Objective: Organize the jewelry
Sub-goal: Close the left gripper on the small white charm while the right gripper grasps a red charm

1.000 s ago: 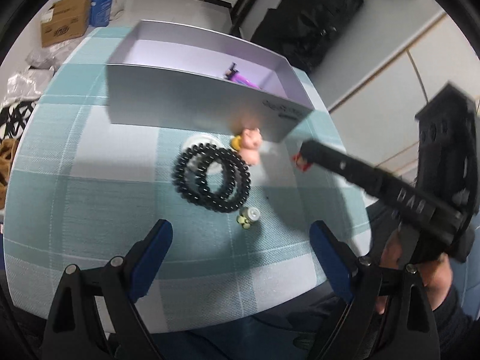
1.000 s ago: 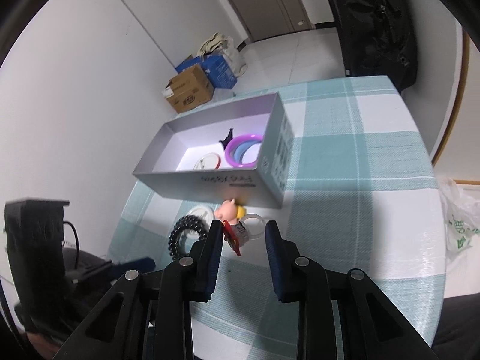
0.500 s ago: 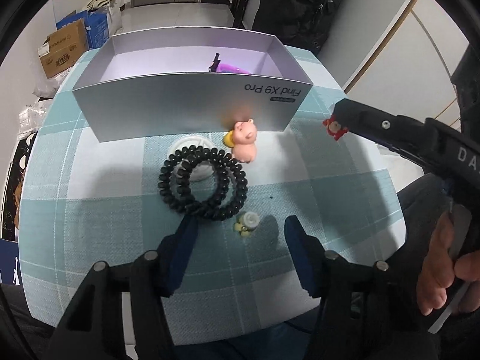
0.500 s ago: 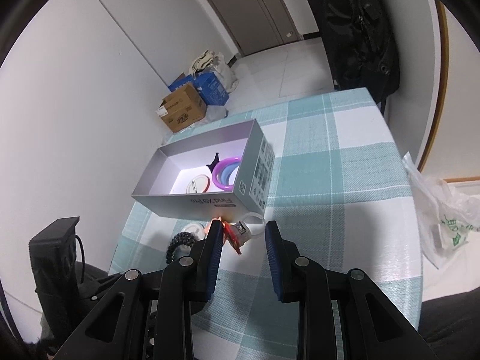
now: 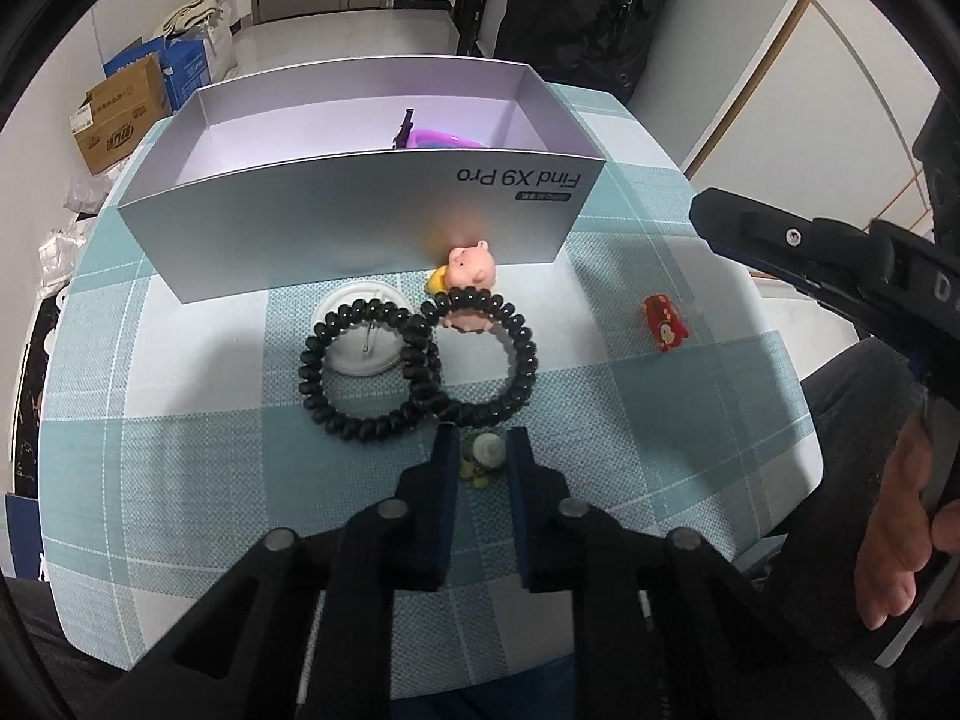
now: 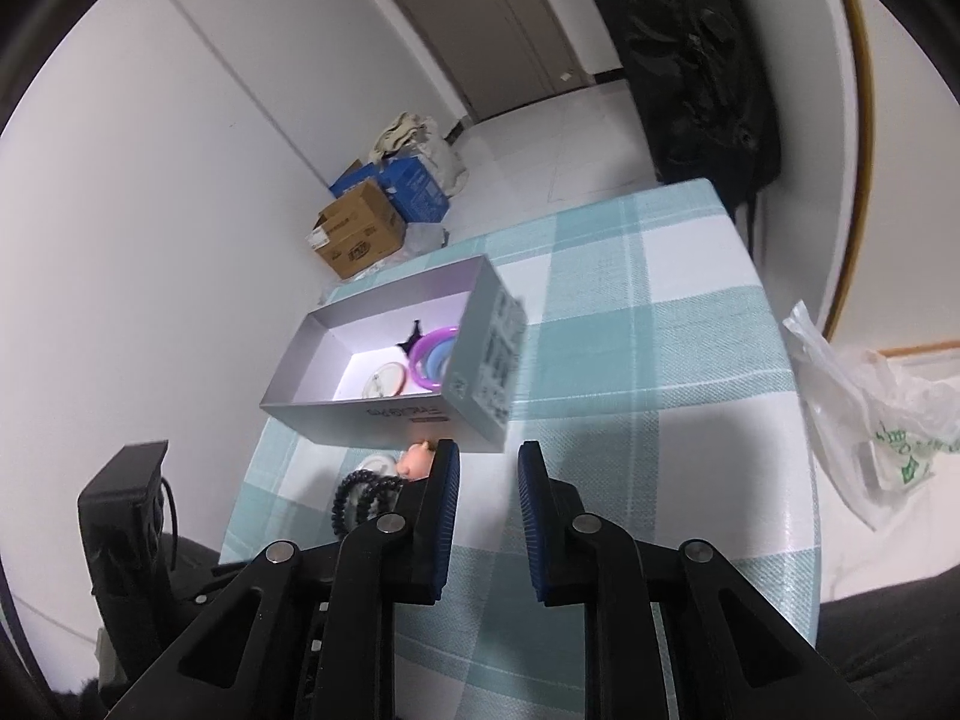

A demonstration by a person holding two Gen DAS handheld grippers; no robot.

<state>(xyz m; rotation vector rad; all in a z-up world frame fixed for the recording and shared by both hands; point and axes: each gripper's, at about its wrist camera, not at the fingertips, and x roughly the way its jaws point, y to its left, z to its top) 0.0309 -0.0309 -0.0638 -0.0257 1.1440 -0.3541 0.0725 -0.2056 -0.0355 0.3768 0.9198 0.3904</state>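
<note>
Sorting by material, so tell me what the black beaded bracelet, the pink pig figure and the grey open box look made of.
Black beaded bracelet: glossy beads, probably polished stone, glass or plastic; each bead shows a bright highlight.
Pink pig figure: smooth moulded plastic or vinyl by its rounded, evenly coloured surface, slightly shiny.
Grey open box: thin, satin-coated cardboard, judging by straight folded walls, sharp edges and printed lettering.

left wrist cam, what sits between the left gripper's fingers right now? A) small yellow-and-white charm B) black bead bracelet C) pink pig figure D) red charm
A: the small yellow-and-white charm sits between the closing fingers of the left gripper; the red charm, pink pig figure and black bead bracelet lie apart on the tablecloth.
</note>
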